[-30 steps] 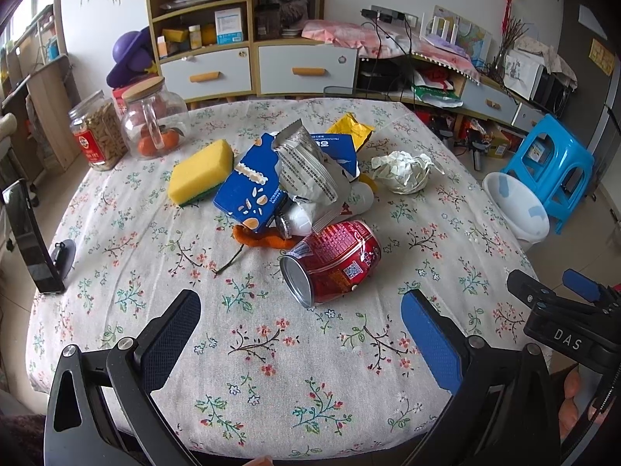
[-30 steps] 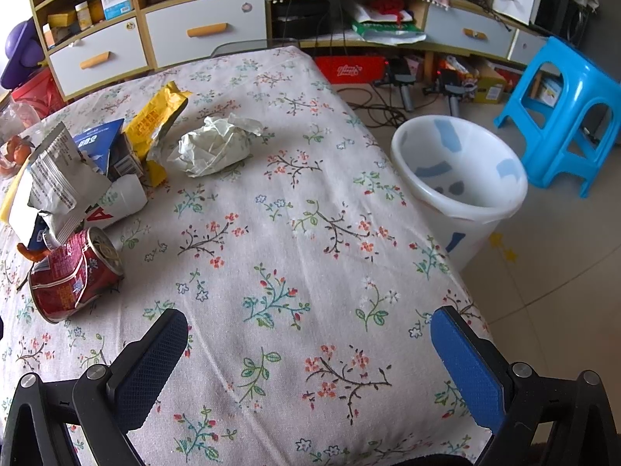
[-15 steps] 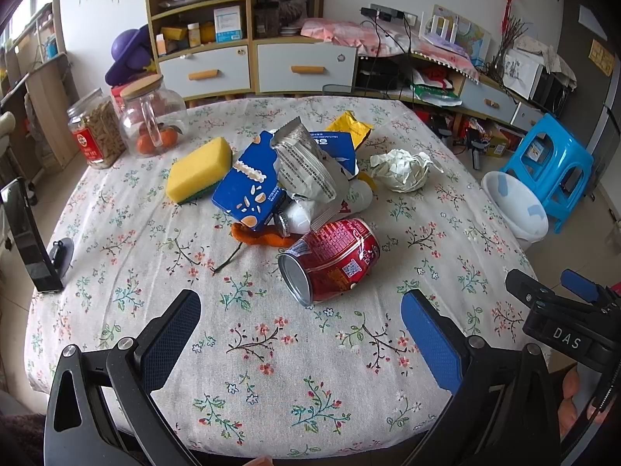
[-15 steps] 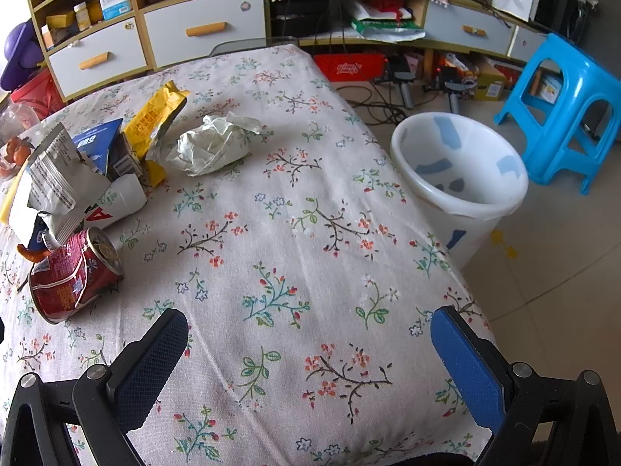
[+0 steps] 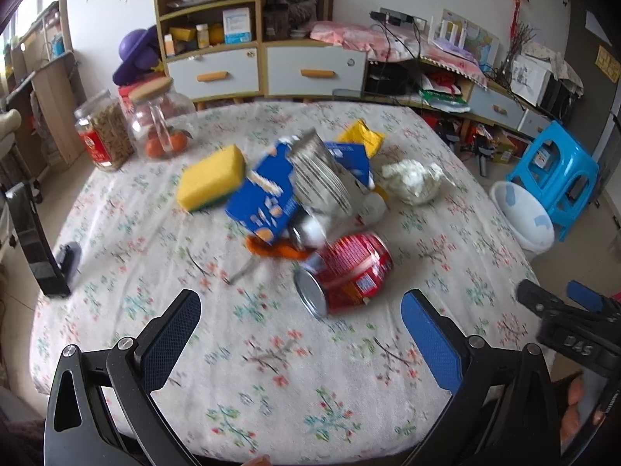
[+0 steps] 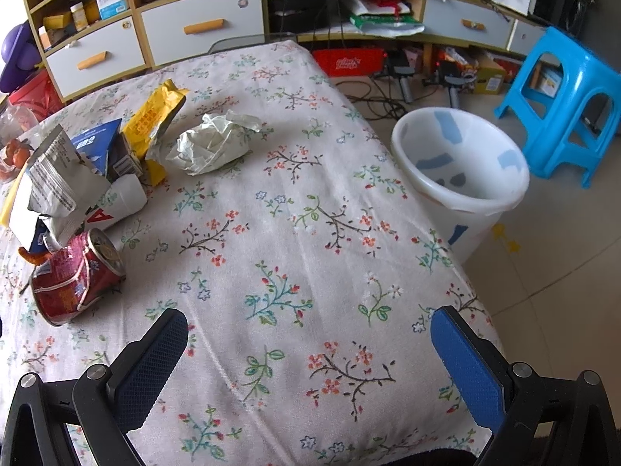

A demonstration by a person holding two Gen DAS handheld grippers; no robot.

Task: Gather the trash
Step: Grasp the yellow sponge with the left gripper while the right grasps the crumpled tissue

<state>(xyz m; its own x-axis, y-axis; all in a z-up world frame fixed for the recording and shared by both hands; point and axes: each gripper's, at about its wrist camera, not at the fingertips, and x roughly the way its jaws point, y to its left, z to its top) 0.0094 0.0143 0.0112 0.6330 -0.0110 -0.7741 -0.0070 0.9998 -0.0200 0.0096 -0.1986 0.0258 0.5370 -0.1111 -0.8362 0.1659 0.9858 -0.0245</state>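
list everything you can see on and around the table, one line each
can: 1, red, dented, on its side, table centre
carton: 1, blue, in the pile
foil bag: 1, silver, atop the pile
wrapper: 1, yellow, behind the pile
paper ball: 1, white, right of the pile
sponge: 1, yellow, left of the pile
jars: 2, clear, far left corner
bin: 1, white, on the floor
stool: 1, blue, beyond the bin
left gripper: open, empty
right gripper: open, empty
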